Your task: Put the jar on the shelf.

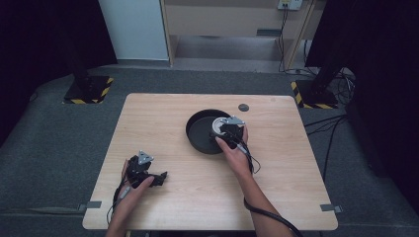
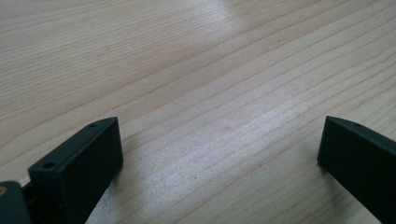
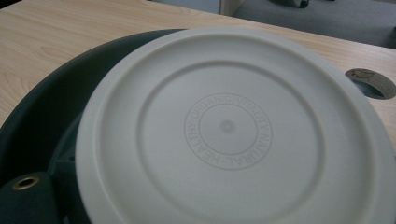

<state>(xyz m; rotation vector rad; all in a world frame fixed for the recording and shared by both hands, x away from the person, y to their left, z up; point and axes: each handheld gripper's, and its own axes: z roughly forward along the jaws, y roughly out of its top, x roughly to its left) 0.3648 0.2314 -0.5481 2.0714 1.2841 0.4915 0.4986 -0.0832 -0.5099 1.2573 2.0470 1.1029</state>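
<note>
— Black jaws of the right gripper (image 1: 229, 129), what do they hold?
— I cannot tell; the white lid (image 3: 233, 135) hides them. It sits over the dark bowl (image 1: 200, 133), centre of frame.
— How will it handle?
— Probably light, stiff, smooth; take its rim.
— The left gripper (image 1: 154, 177)?
— Spread wide, empty, lower left on the wooden table (image 1: 163, 118), hand low.

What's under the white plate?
The black bowl is under the white plate. The plate covers most of the bowl's inside, so anything in there is hidden.
</note>
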